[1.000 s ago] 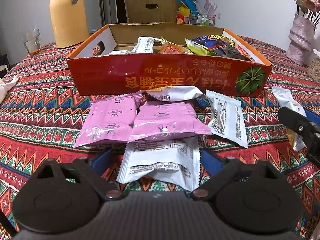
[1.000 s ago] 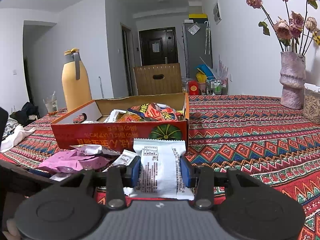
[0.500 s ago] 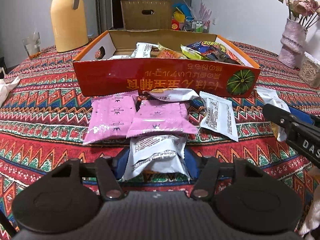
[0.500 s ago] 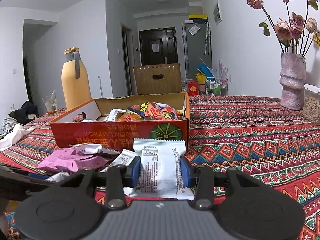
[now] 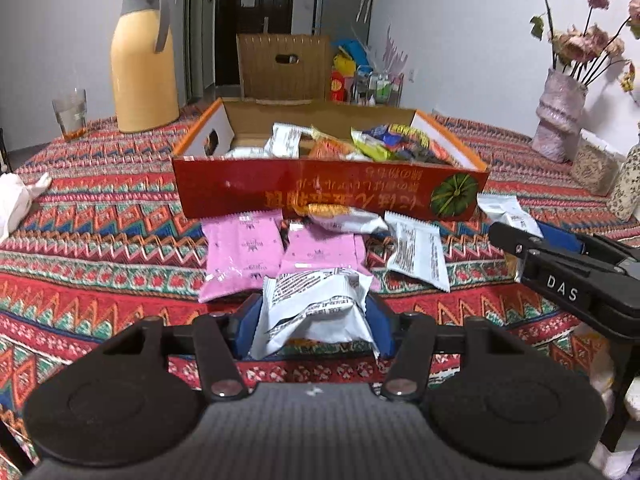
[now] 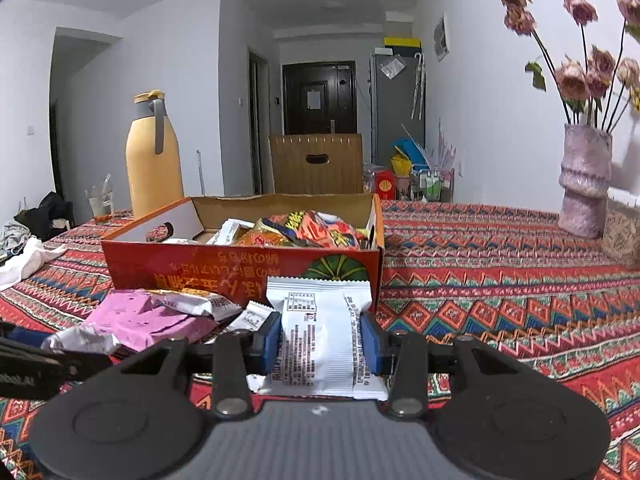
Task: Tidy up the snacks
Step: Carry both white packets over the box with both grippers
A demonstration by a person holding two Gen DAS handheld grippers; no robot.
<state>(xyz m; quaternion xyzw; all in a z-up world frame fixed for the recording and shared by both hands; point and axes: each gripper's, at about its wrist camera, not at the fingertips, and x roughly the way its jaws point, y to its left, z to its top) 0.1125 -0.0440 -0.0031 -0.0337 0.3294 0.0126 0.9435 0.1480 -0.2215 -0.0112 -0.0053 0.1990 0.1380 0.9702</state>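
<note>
Between L gripper [image 5: 314, 316] pads: crumpled white packet [image 5: 316, 312] (jaws closing); only R view shows R gripper [image 6: 320, 336] clamping flat white packet [image 6: 320, 340]

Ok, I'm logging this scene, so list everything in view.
Box: one, red, mid-table, holding mixed snacks.
Pink packets: two, before the box.
White packets: one lying loose, one in the left gripper, one in the right gripper.
Jug: one, yellow, far left.
Glass: one, clear, beside the jug.
Vase: one, pink, right, with flowers.
Left gripper: jaws closing on its packet.
Right gripper: shut on its packet.
</note>
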